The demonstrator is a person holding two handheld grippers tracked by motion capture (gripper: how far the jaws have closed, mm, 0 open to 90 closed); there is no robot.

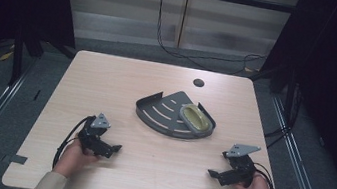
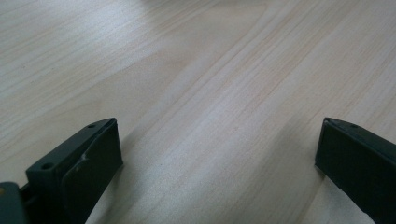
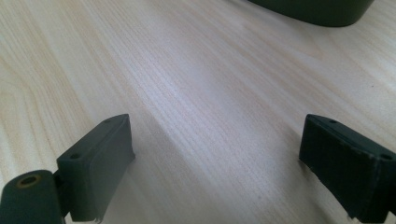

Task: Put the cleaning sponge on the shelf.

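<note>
both grippers rest spread and empty on the pale wood table, the dark tray well ahead between them.

on our left, the left gripper (image 1: pixel 110 149) lies low on the table (image 1: pixel 108 80), a smooth light board with fine straight grain and rounded corners; its blocky matte black jaws stand wide apart with bare wood between them, and a grey three-cornered plate sits on top. further in, near the middle, we see the tray (image 1: pixel 154 110), a dark fan-shaped dish with a low raised rim and pale curved slots in its floor. in its right part lies a soap dish (image 1: pixel 196 118), an oval, yellowish, glossy shallow shell. on our right, the right gripper (image 1: pixel 215 175) also sits low, jaws spread wide on nothing, flat square pads facing each other; the tray's curved dark wall (image 3: pixel 317 11) shows just beyond them.
</note>
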